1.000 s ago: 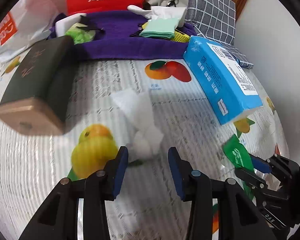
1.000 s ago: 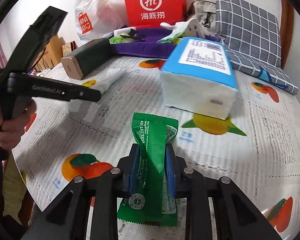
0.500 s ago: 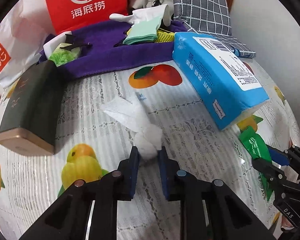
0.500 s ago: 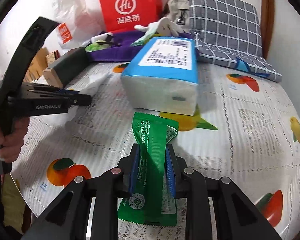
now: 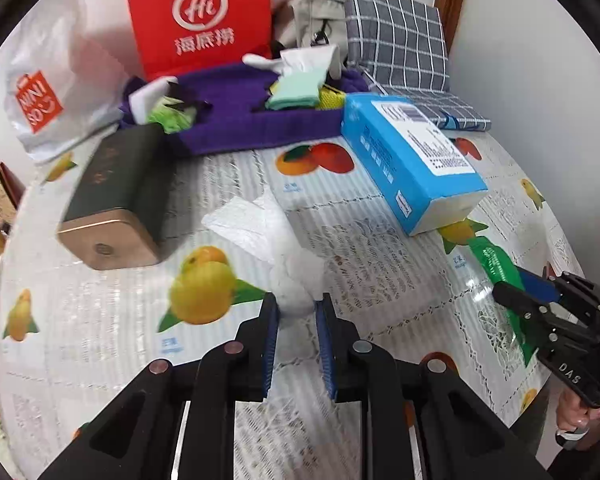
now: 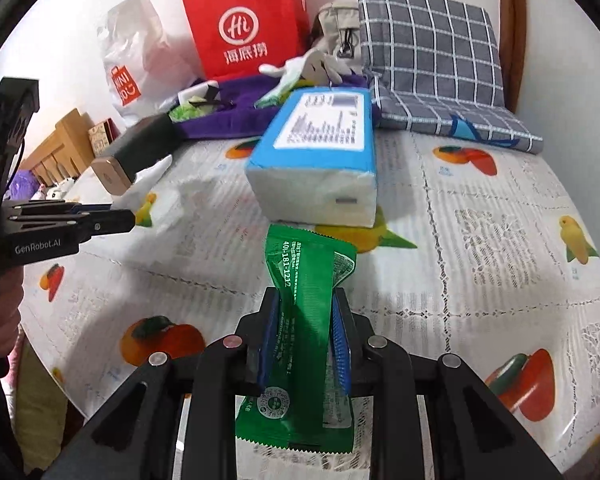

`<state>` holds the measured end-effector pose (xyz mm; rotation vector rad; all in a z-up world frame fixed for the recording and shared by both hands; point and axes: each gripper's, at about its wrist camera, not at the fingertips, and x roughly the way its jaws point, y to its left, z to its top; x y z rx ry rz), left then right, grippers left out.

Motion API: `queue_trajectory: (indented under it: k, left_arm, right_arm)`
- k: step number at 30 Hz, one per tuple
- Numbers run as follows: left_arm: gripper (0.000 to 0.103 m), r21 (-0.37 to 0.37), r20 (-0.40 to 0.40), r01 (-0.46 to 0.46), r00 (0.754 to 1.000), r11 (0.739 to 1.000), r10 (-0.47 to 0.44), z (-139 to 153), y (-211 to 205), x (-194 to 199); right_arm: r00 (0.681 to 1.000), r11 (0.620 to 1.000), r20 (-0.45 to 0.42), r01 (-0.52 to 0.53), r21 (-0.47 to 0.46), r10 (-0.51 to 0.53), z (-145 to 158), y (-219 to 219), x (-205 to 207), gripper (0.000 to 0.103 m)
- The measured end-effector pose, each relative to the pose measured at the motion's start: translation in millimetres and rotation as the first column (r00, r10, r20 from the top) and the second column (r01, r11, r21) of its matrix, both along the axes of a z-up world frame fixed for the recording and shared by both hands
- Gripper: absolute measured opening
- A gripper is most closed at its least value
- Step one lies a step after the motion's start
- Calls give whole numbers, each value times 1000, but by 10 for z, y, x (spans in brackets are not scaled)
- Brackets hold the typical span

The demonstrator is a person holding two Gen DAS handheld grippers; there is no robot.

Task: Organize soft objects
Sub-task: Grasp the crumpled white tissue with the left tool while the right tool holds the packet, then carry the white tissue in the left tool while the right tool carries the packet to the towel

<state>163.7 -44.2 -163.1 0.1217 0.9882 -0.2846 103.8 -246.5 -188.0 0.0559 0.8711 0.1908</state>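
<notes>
My left gripper (image 5: pixel 296 308) is shut on the near end of a crumpled white tissue (image 5: pixel 260 228) that trails away over the fruit-print tablecloth (image 5: pixel 100 320). My right gripper (image 6: pixel 304 316) is shut on a green plastic packet (image 6: pixel 300 292), held above the table; it also shows at the right in the left wrist view (image 5: pixel 496 260). A blue tissue pack (image 5: pixel 412 164) lies ahead, also seen in the right wrist view (image 6: pixel 320 152). The left gripper shows at the left in the right wrist view (image 6: pixel 128 218).
A dark green box with a gold end (image 5: pixel 116 200) lies at the left. A purple tray (image 5: pixel 240 120) of cloths stands at the back, before a red paper bag (image 5: pixel 200 16), a white plastic bag (image 5: pixel 44 92) and a grey checked cushion (image 5: pixel 396 48).
My left gripper closed from open onto the white tissue and lifted it slightly. My right gripper kept its hold on the green packet and moved nearer the blue tissue pack.
</notes>
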Motion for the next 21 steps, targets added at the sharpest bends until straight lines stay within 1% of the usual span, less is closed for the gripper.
queue_trajectory:
  k: [6,10,14,21]
  left_arm:
    - [18,-5,29,-23,999,1000,23,154,137,-150]
    - [18,-36,45,-51,998,998,52,282,283,-229]
    - [18,-63,52,-75,996,995,78,361,390,-279]
    - [18,-92,75,-112,990,990,119,514,602,-346]
  right_arm:
    - [999,1000,37,-3,-4,3,283,84,-90,25]
    - [999,1000,50,-5,-8,5,460,141,-129,25]
    - [998,1000,58,2,21,-3,614,178,-169,25]
    - [997,1000,76,18,7,-19,836,246,-199,25]
